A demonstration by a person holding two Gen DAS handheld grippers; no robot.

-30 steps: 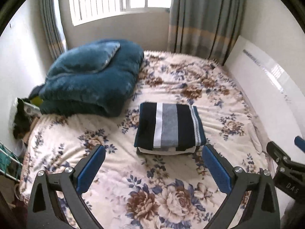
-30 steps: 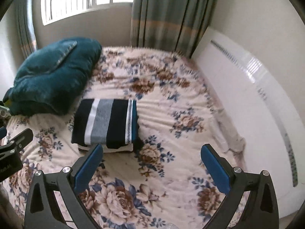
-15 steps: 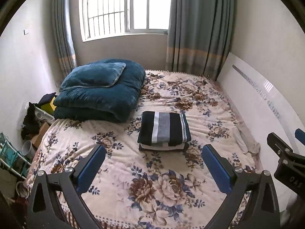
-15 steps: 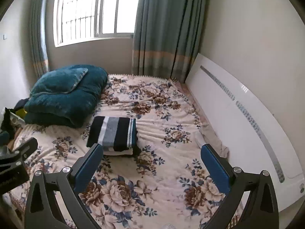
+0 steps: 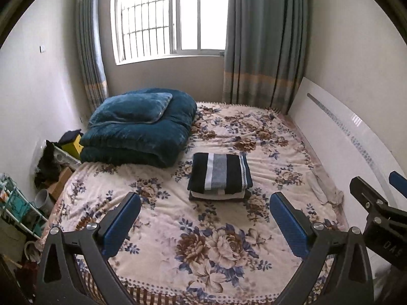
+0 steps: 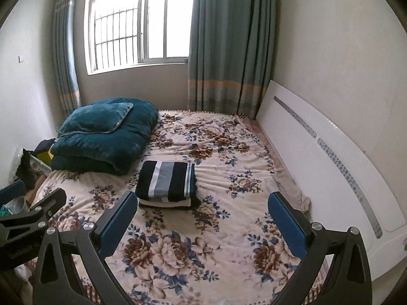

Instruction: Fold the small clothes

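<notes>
A folded garment with black, white and grey stripes (image 5: 220, 173) tops a small stack of folded clothes in the middle of the floral bed (image 5: 178, 228). The right wrist view shows the same stack (image 6: 168, 181). My left gripper (image 5: 203, 225) is open, high above the bed's near edge and well back from the stack, with nothing between its blue pads. My right gripper (image 6: 202, 225) is open too, empty, at a similar distance. Each gripper shows at the edge of the other's view: the right gripper (image 5: 376, 203) and the left gripper (image 6: 30, 213).
A folded teal quilt with a pillow (image 5: 137, 127) lies at the bed's far left. A white headboard (image 5: 343, 139) runs along the right. Clutter and a rack (image 5: 23, 203) stand on the floor at left. Window and curtains (image 5: 264, 40) at the back.
Both grippers have drawn back and up from the bed. The stack looks smaller and farther, and more of the room shows. The stack itself has not moved.
</notes>
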